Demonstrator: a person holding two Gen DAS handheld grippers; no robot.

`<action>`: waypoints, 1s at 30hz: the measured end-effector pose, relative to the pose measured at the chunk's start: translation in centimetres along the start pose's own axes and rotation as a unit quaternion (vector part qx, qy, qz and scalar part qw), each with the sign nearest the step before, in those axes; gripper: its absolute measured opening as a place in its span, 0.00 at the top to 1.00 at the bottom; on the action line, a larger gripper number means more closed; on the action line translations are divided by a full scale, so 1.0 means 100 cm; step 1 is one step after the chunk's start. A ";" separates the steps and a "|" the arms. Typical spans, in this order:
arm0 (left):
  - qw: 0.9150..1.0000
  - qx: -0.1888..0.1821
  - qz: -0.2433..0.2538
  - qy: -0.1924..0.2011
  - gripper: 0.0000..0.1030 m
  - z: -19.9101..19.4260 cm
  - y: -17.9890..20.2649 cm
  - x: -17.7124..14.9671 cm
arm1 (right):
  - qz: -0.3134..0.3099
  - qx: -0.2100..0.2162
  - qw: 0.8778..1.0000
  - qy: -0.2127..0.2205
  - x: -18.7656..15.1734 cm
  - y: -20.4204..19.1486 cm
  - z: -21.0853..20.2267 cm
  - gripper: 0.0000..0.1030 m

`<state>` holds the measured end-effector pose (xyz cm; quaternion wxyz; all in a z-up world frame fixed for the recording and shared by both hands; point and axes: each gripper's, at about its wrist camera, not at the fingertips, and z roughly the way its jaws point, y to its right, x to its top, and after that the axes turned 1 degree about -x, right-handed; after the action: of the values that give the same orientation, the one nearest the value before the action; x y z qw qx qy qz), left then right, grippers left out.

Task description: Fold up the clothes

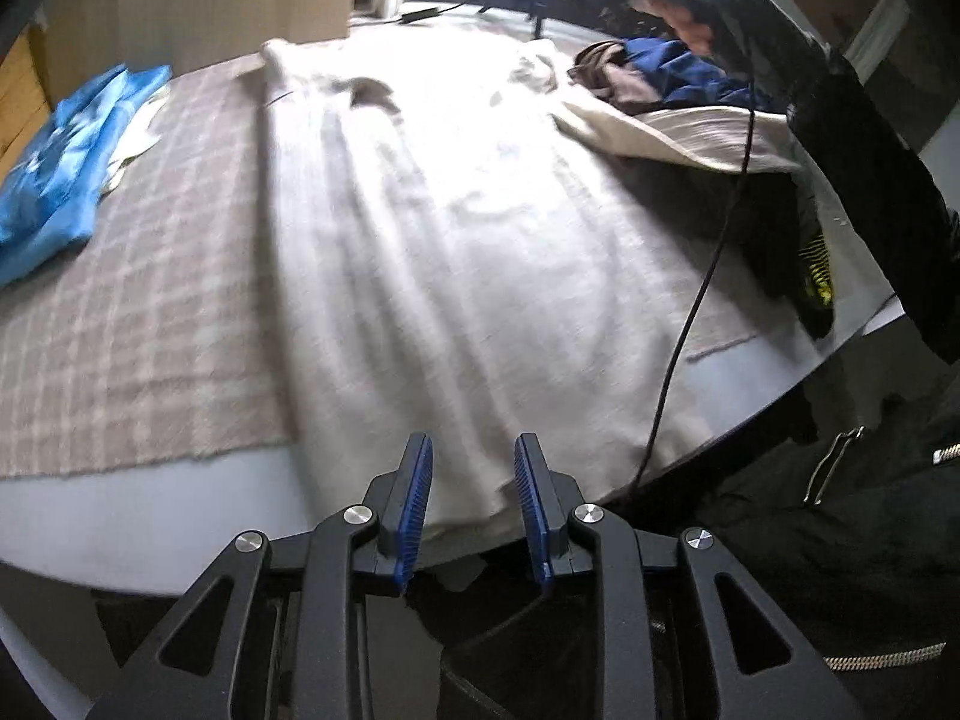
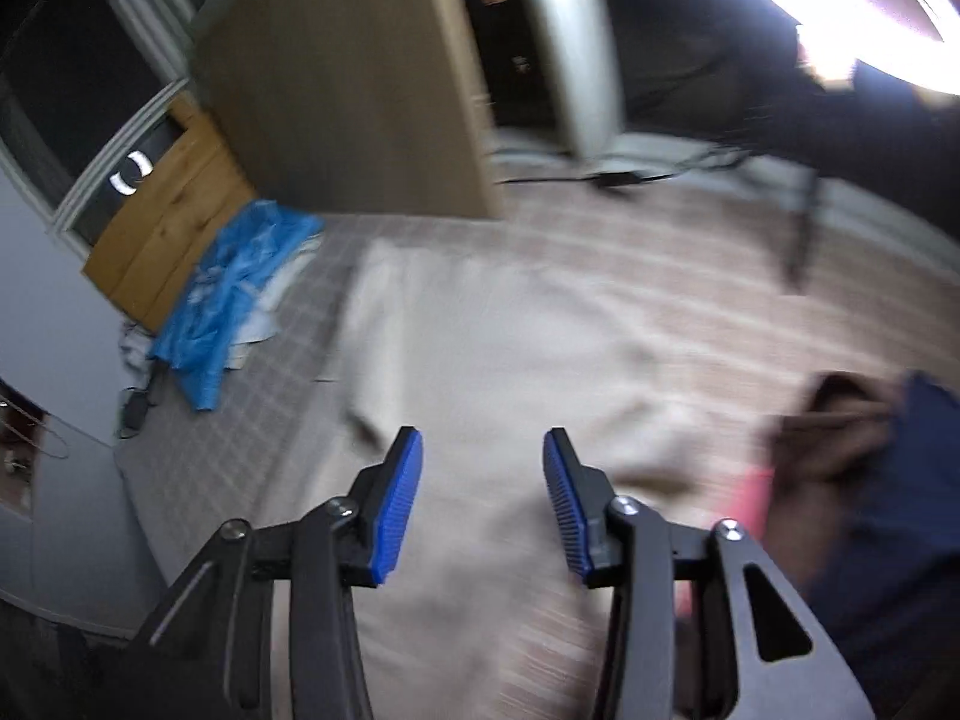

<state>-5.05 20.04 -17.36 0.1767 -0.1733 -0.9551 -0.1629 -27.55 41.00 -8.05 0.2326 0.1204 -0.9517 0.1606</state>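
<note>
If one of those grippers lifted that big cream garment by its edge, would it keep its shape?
Probably not. The cream garment lies in soft wrinkles, so it would likely droop. Its hem already hangs over the table edge, suggesting limp cloth.

A black cable [image 1: 690,312] hangs across the checked cover [image 1: 138,324] beside a wooden cabinet [image 2: 174,222].

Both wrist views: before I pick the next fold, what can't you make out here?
- White garment, left wrist view: glare washes out its middle; its right flap lifts toward a blurred dark sleeve, so what holds it is unclear.
- Same garment, right wrist view: motion blur smears its edges.
- Dark clothes pile, right wrist view: blurred and cut off by the frame edge.
- Blue garment, left wrist view: cut off at the left edge.
</note>
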 end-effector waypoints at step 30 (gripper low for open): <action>0.991 -0.085 0.102 -0.033 0.73 0.048 0.101 0.058 | -0.252 -0.227 0.936 -0.098 -0.208 0.009 -0.094 0.46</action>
<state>-7.57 32.35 -16.80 0.1452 -0.2892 -0.9205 -0.2191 -6.07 48.42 -10.36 0.1916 0.3155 -0.9194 -0.1360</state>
